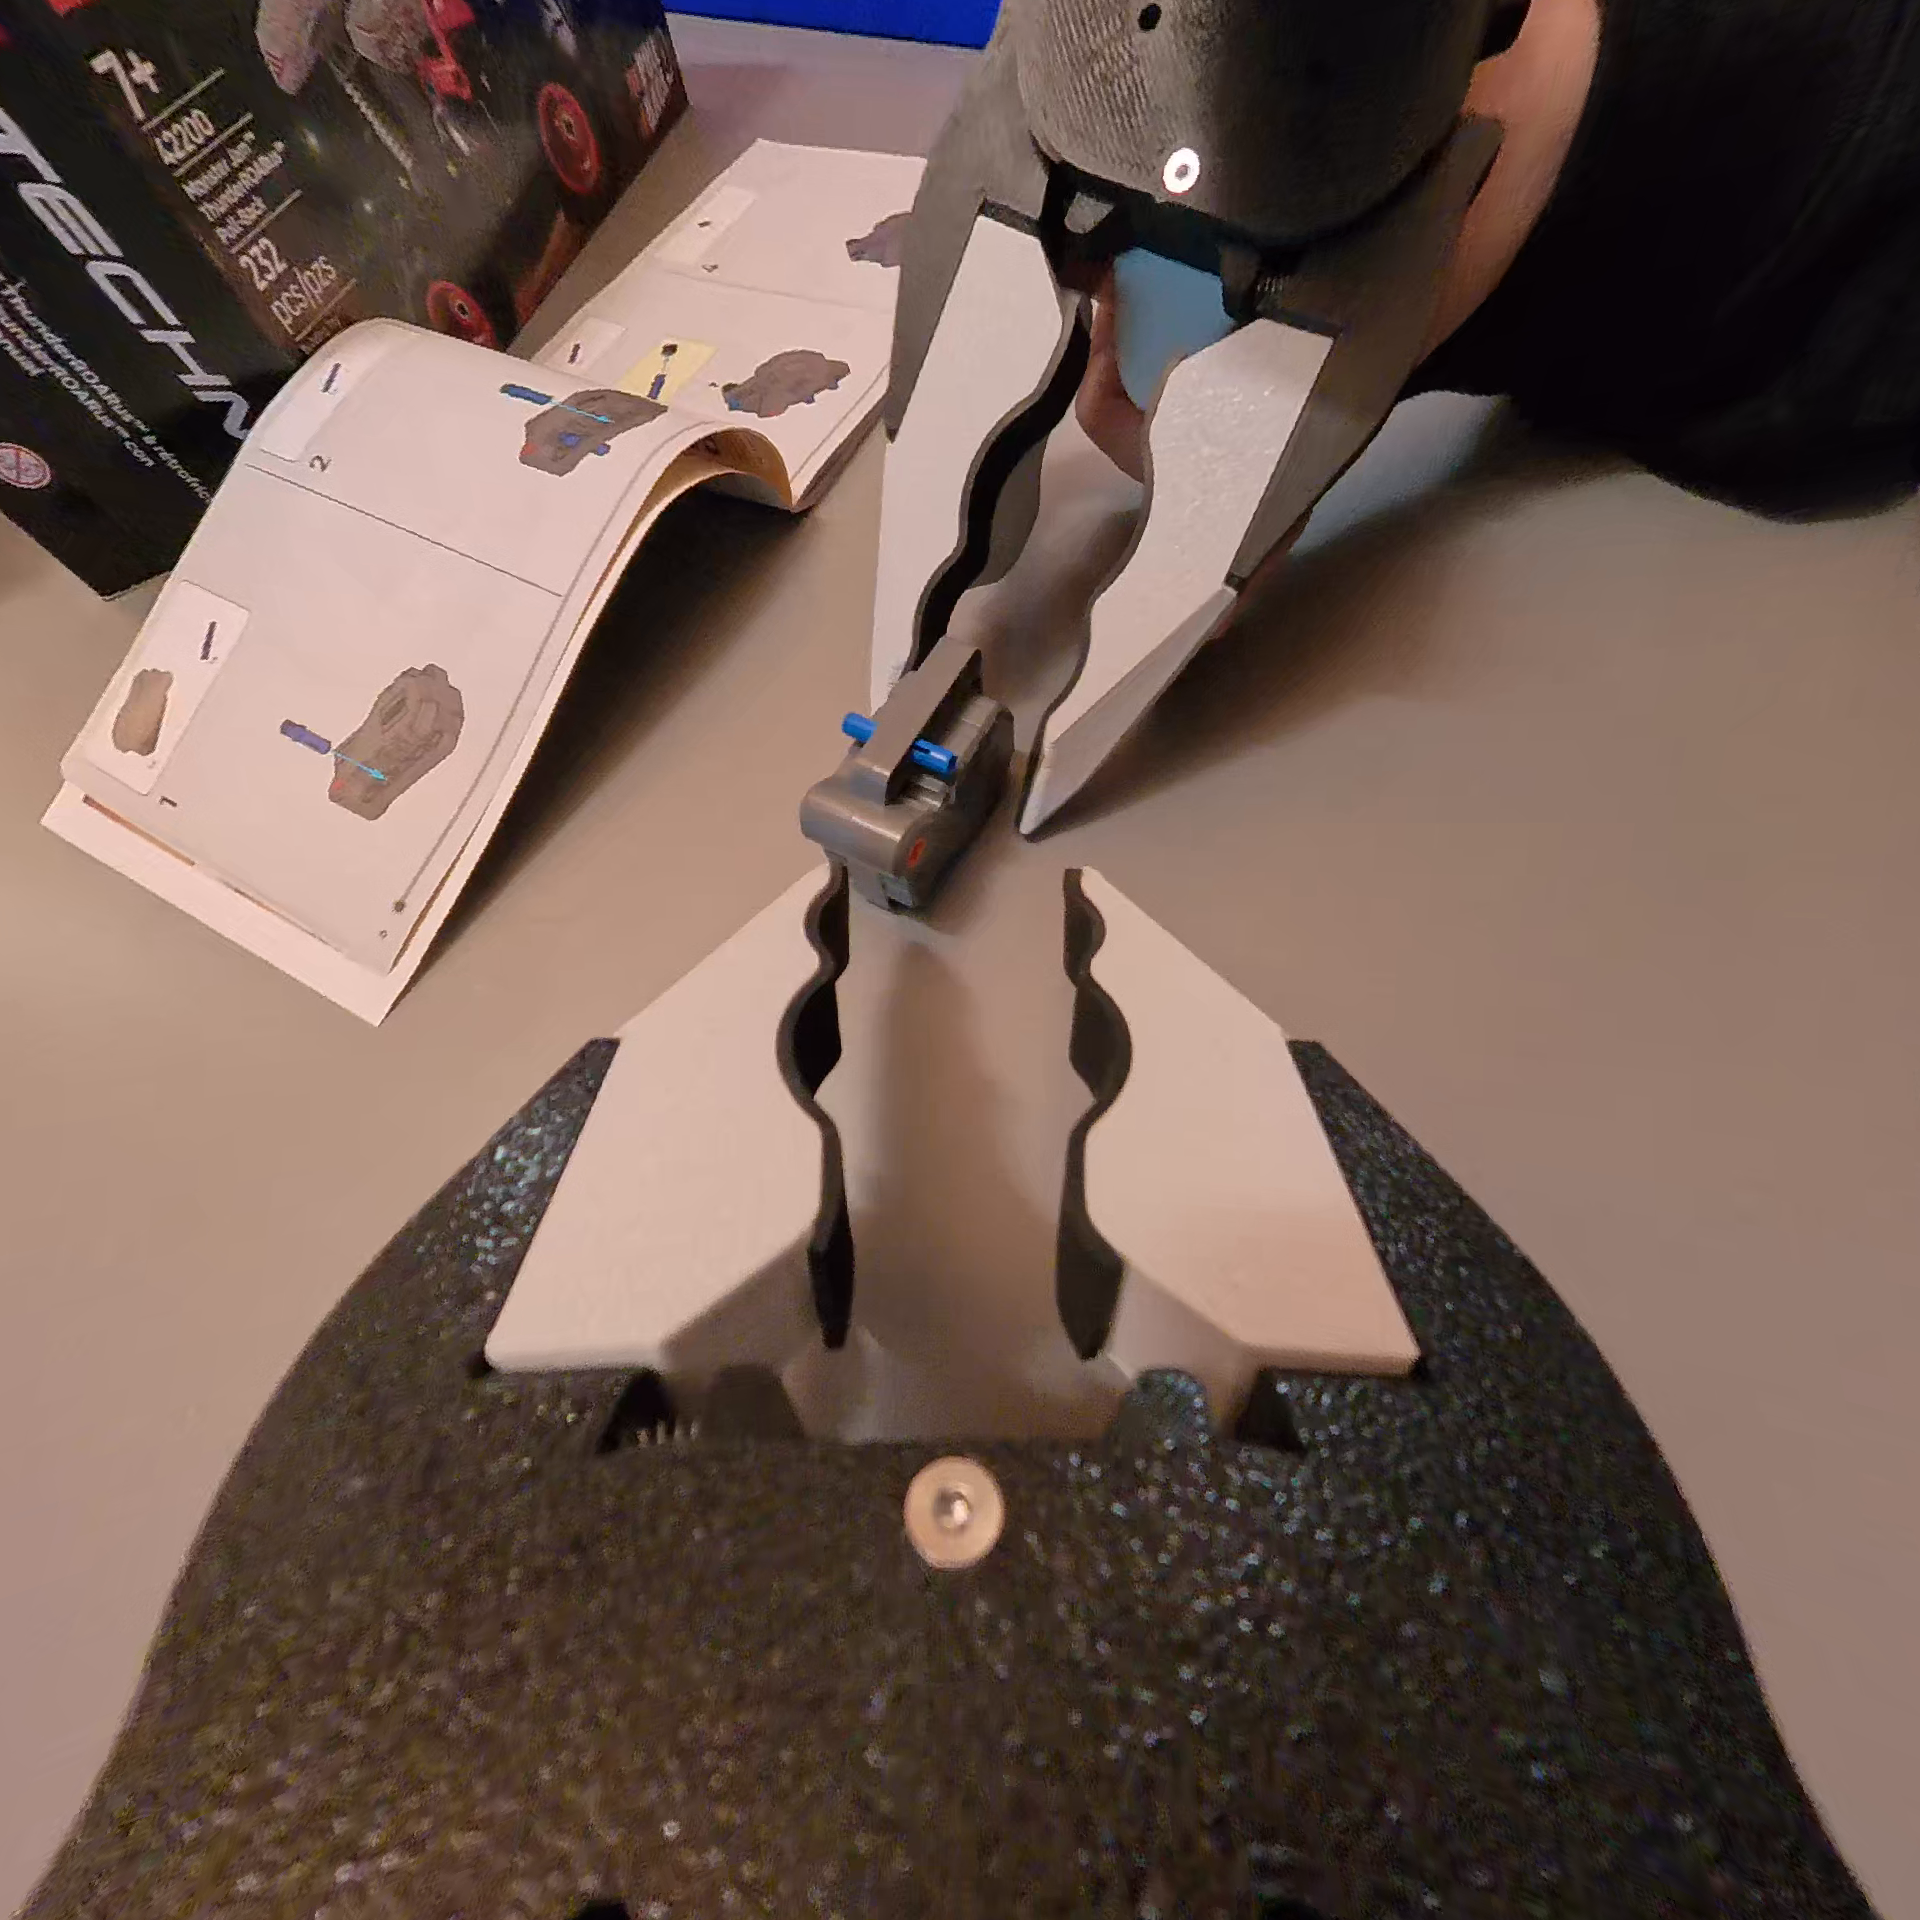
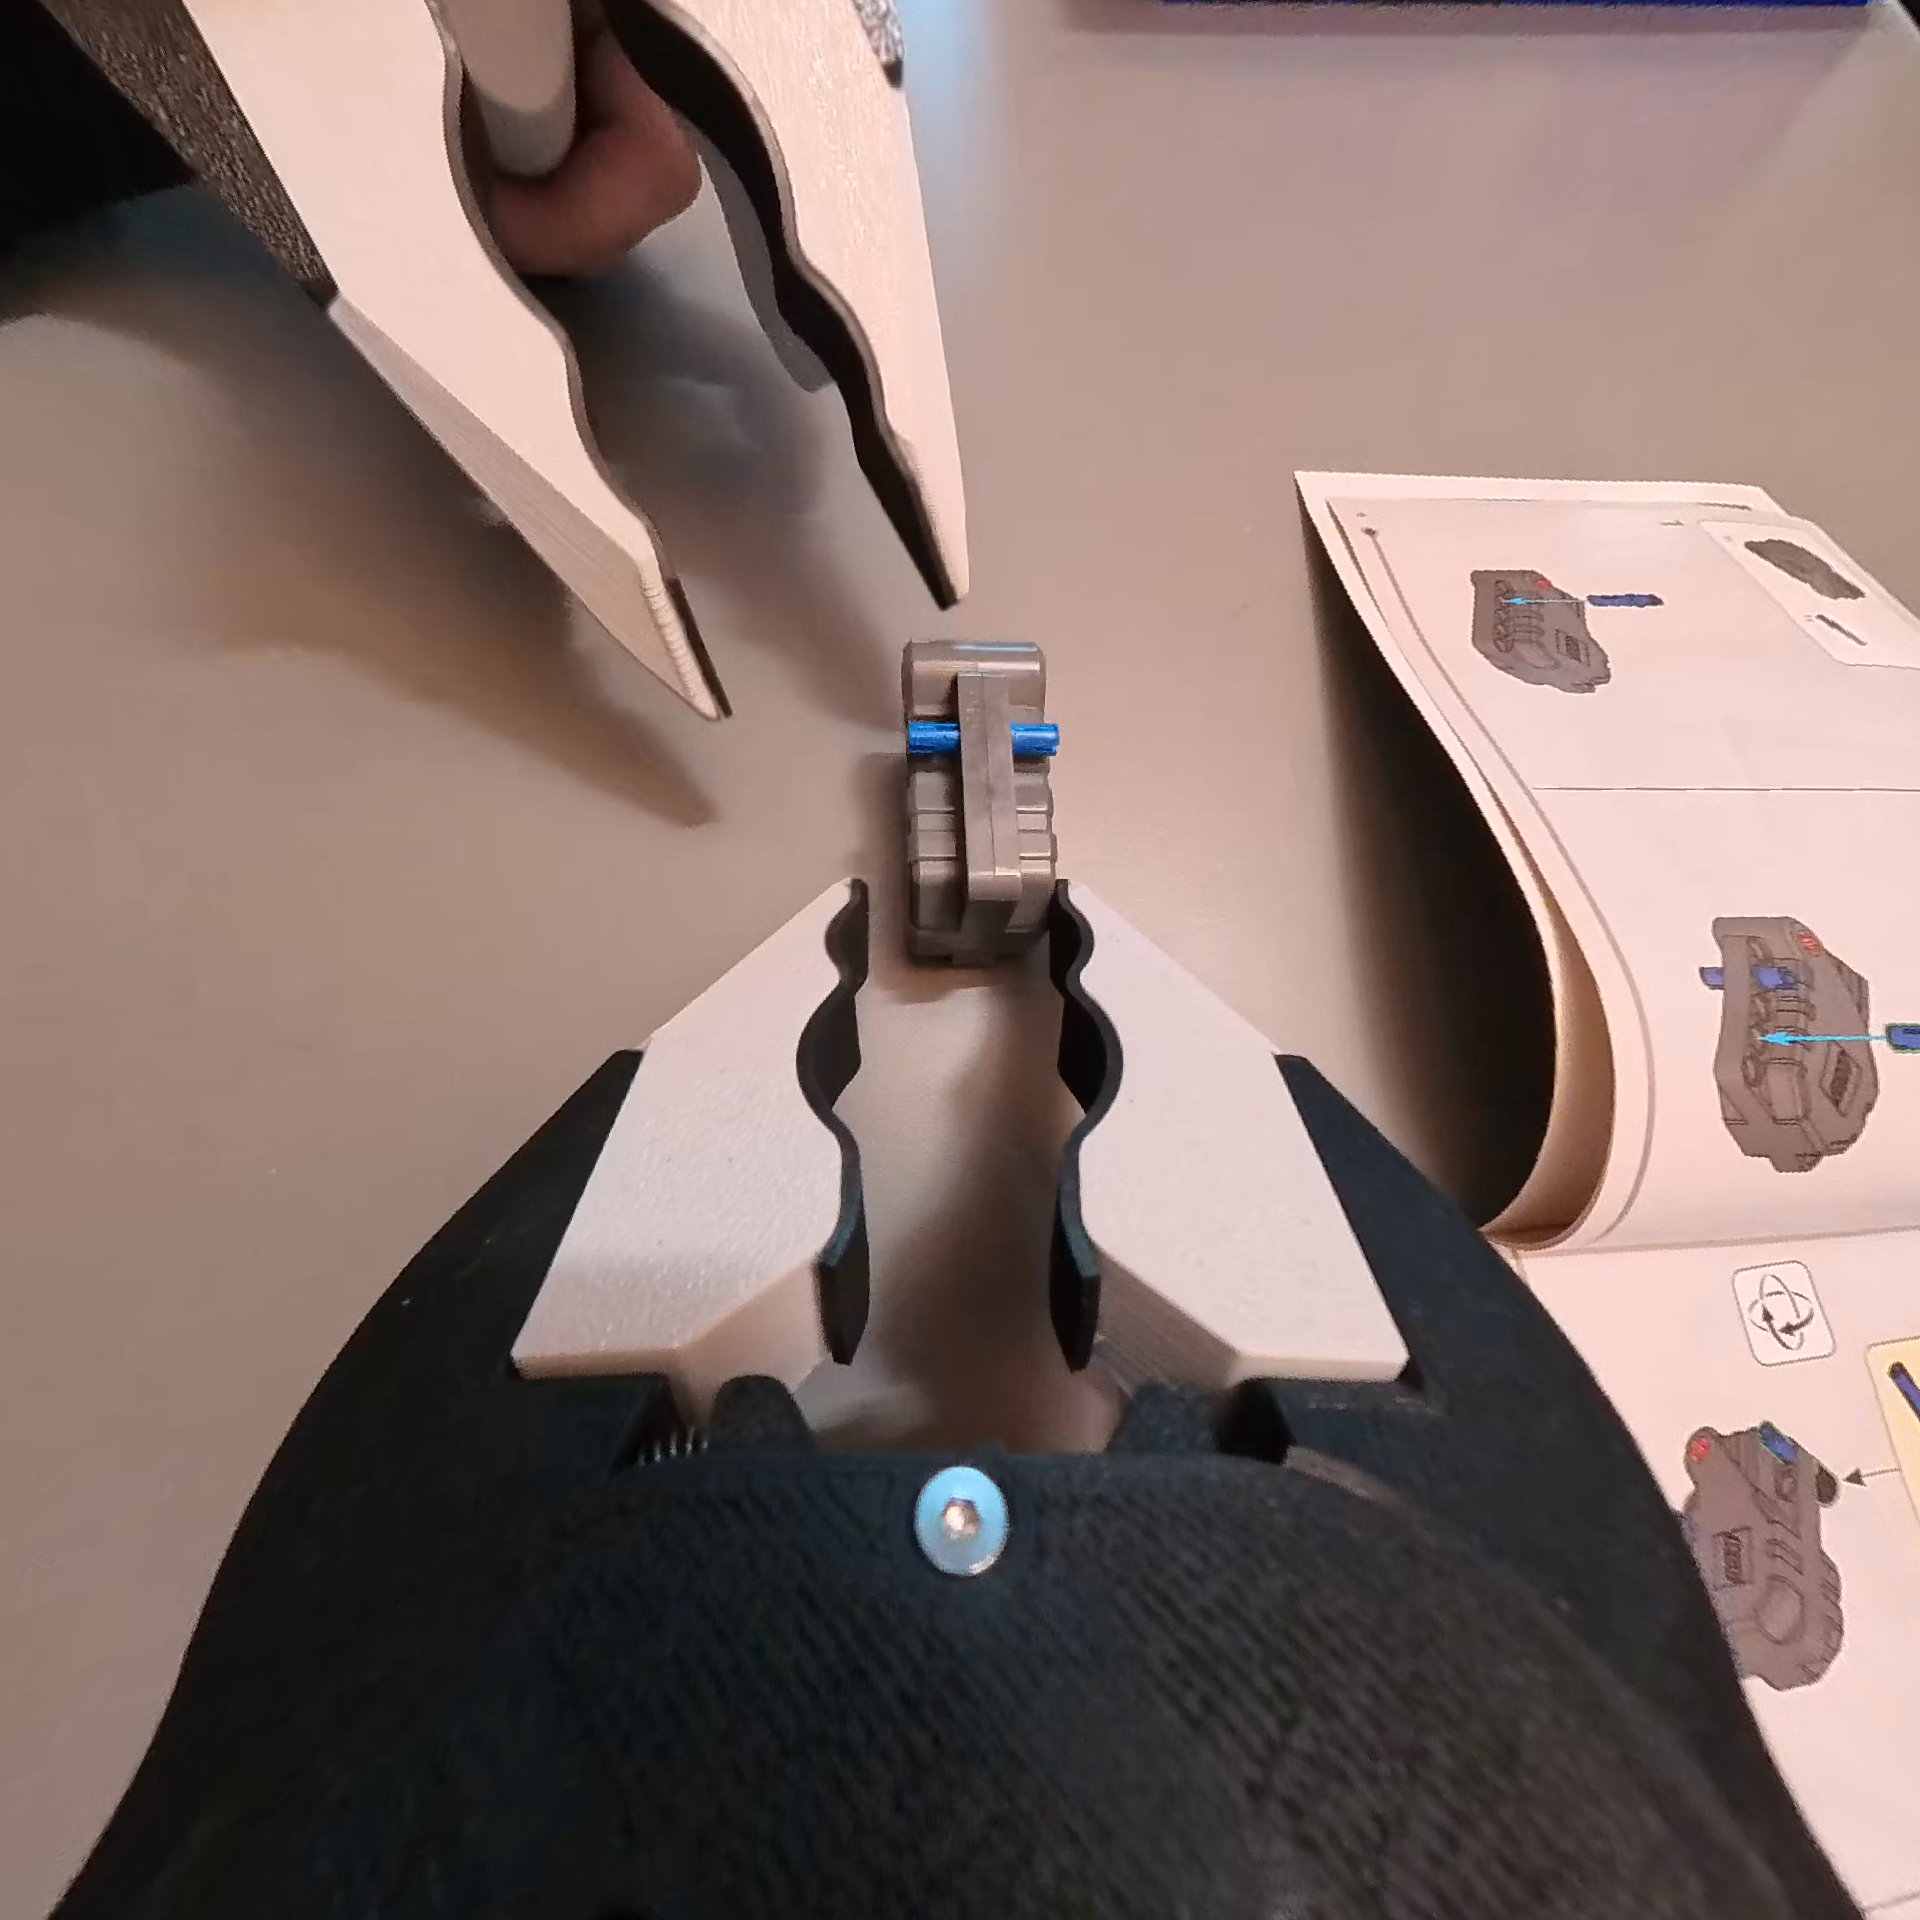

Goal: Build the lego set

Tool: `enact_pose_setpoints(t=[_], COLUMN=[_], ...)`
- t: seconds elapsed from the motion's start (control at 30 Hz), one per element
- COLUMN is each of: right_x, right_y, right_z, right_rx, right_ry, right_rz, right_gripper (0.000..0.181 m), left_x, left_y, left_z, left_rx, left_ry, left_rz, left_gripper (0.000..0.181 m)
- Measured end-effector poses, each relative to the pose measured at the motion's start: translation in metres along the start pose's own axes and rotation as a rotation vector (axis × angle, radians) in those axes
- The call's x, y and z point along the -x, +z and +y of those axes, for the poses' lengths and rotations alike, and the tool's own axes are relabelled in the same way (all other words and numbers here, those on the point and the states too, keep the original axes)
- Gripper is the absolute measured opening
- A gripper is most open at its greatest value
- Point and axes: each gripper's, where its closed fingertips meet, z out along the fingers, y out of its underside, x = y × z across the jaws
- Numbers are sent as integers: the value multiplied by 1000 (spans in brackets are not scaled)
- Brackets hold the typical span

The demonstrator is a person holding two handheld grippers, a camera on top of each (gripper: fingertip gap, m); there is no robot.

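A grey lego block lies on the grey table. A grey beam lies along its top, held by a blue pin through it. It also shows in the right wrist view. My right gripper is open, and its fingertips straddle the near end of the block; the right tip is at its side and the left tip stands a little apart. It also shows in the left wrist view. My left gripper is open and empty, with its tips just short of the block's other end. It also shows in the right wrist view.
An open instruction booklet lies beside the block and also shows in the right wrist view. The dark set box stands behind it. A person's hand holds the right gripper. The left gripper's tips are roughly 4 cm from the right gripper's.
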Motion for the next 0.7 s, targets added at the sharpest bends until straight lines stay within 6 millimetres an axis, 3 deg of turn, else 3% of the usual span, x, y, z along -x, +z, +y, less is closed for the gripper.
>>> enact_pose_setpoints(t=[0.03, 0.2, 0.3, 0.43, 0.53, 0.7], right_x=[-1, -2, -9, -24, -36, -44], right_y=[-1, -9, -18, -33, -39, -43], right_z=[-1, -9, -25, -45, -42, -41], right_rx=[-4, -72, -164, -286, -285, -298], right_ry=[1, 25, -3, -56, -60, -46], right_rz=[3, -16, 37, 168, 226, 258], right_gripper=[33, 35, 35, 35, 34, 32], left_x=[1, 7, 13, 36, 74, 172], left_y=[-1, -7, -15, -48, -91, -181], left_z=[0, -4, -9, -15, -6, 35], left_rx=[-5, -47, -92, -138, -64, 225], left_ry=[-6, -40, -66, -95, -75, -97], left_rz=[-1, -20, -30, -115, -255, -567], left_gripper=[38, 37, 36, 36, 33, 26])
